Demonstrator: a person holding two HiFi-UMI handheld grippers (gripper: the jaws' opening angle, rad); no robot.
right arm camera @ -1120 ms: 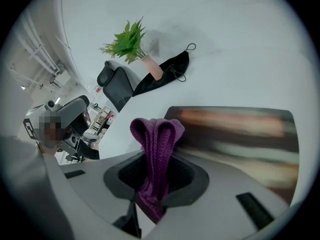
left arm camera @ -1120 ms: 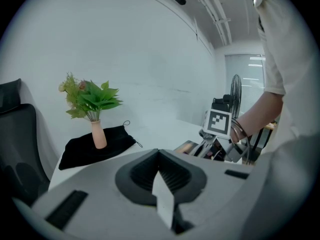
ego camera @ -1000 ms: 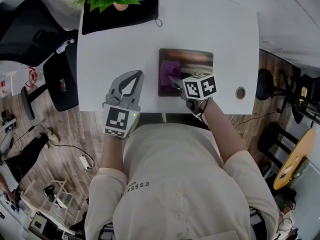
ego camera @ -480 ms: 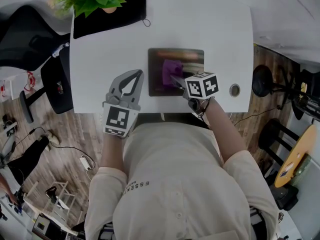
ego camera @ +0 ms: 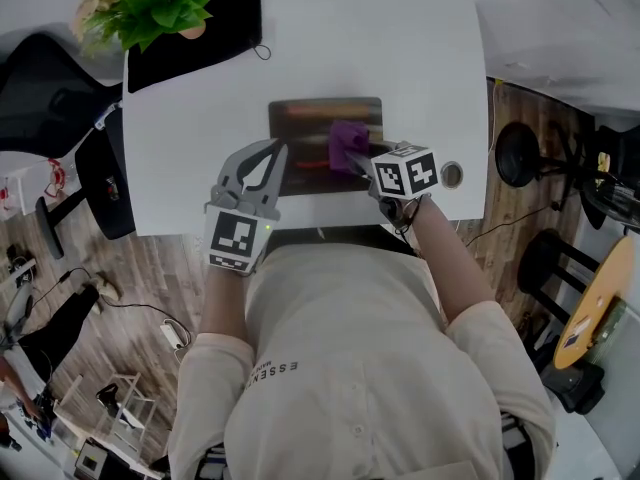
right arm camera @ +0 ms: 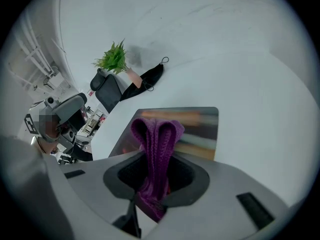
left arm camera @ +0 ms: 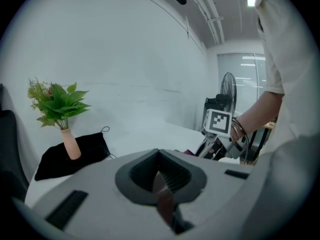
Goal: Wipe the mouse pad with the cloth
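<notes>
R gripper (right arm camera: 154,181): clamped on purple cloth (right arm camera: 156,132); the fold bunches up past the jaws, so a soft wad meets the pad, not bare jaw tips.
Cloth posn: on right half of mouse pad (ego camera: 300,128), twd pad's near edge; looks pressed down, contact probable but not certain.
Pad: dark, glossy, flat on white table (ego camera: 420,58), abt midway along table's near edge, just in from it.
L gripper (ego camera: 274,151): jaws together, nothing held; tips over pad's left edge. Prob. there to steady the pad vs. sliding; touching or hovering, can't tell.
Approach: R gripper comes in low from table's near edge, pointing twd far edge, which suits push/pull strokes.
Far left corner: plant (ego camera: 150,3) in vase on black mat (ego camera: 215,33), well apart from pad, clear of wiping path.
Stage: wiping under way, by my read; pad's left half not under cloth.
</notes>
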